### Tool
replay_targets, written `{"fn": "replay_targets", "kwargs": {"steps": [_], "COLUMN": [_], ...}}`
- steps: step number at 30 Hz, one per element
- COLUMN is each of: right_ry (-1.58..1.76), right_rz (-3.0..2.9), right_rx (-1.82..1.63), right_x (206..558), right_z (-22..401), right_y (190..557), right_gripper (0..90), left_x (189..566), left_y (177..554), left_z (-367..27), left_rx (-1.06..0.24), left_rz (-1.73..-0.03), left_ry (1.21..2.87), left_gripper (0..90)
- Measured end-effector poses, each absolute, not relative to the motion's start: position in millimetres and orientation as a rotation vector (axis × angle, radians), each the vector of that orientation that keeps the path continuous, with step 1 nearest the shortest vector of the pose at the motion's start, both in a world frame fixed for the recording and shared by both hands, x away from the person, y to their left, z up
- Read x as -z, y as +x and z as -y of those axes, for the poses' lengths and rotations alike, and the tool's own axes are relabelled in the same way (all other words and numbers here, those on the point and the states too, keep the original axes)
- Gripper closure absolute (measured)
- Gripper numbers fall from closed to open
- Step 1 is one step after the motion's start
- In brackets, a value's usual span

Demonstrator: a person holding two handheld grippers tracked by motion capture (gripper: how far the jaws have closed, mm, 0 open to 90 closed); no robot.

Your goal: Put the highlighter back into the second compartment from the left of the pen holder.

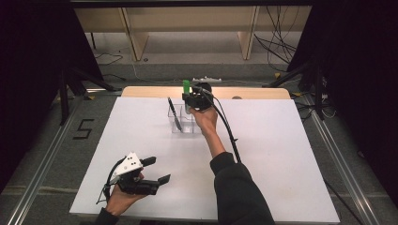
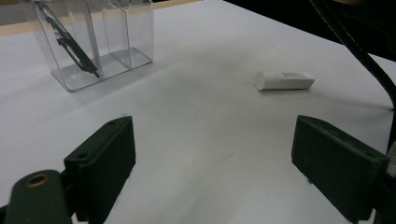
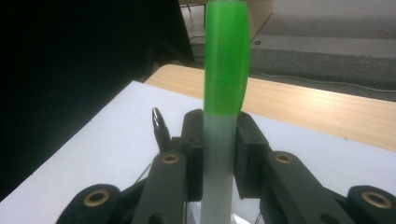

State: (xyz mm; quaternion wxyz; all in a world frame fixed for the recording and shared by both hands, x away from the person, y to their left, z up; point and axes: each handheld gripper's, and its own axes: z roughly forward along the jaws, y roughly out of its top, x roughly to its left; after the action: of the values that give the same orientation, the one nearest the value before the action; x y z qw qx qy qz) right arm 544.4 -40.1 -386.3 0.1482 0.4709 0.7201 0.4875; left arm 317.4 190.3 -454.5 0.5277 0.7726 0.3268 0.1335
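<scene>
A: White table (image 1: 281,154), far centre: where is the marker?

B: Green-capped marker (image 3: 223,116) upright, pinched by right gripper (image 1: 196,101), directly above clear organizer (image 1: 182,123).

A: Left gripper (image 1: 151,171)?

B: Spread, empty, near left; farther away.

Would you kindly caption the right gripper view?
Right gripper clamps an upright green-capped marker beside a black pen.

Both grippers black, two blocky jaws each, brass-coloured screw eyelets at jaw bases. Left gripper (image 1: 150,171): grey three-cornered plate (image 1: 130,163) on top w/ small dark dots. Right gripper (image 1: 197,99): thick black cable (image 1: 228,131) trailing. Person: dark long sleeves (image 1: 239,187).
</scene>
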Motion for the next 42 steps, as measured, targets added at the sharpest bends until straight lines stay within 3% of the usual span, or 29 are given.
{"fn": "replay_targets", "kwargs": {"steps": [42], "right_ry": [1.361], "right_rz": [-2.127], "right_rx": [-1.309], "right_x": [406], "right_z": [23], "right_y": [550], "right_gripper": [76.8], "left_x": [454], "left_y": [318], "left_z": [-191], "left_rx": [-0.321], "left_rz": [-0.784], "left_ry": [1.842], "left_gripper": [13.3]}}
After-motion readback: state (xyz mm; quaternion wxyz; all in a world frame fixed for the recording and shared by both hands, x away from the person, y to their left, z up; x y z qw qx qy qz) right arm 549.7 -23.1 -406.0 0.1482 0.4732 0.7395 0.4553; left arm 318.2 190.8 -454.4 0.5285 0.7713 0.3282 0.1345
